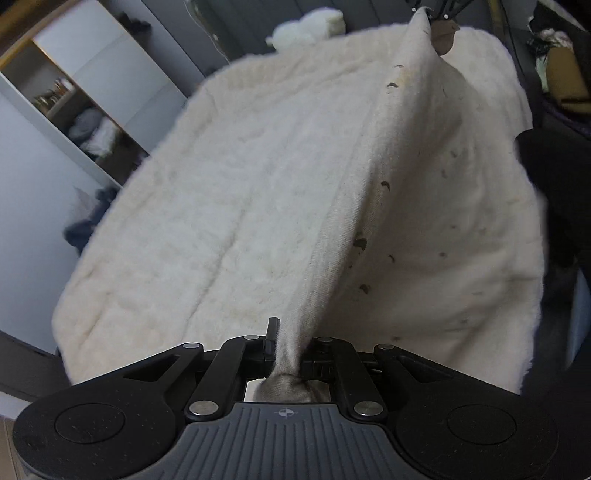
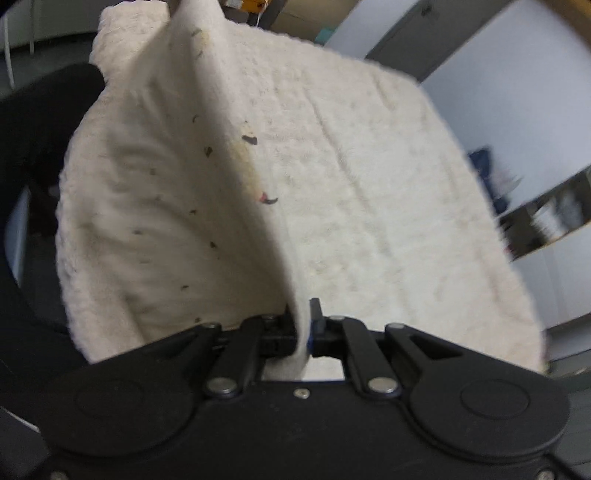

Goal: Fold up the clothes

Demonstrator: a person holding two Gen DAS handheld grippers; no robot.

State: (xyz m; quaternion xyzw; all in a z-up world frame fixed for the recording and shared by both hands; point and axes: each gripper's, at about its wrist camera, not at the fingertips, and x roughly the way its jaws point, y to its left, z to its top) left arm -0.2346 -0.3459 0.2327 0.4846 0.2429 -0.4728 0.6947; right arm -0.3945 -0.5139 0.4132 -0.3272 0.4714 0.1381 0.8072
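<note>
While both tongs pinch its raised edge, left tongs (image 1: pixel 289 347), right tongs (image 2: pixel 303 325), cream garment (image 1: pixel 369 206) stretched taut above fleece blanket (image 1: pixel 207 206).

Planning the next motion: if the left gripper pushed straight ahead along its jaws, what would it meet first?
The left gripper is shut on the cream garment; its taut edge runs straight ahead, so it would bunch that cloth first. The right gripper seems farther along.
</note>
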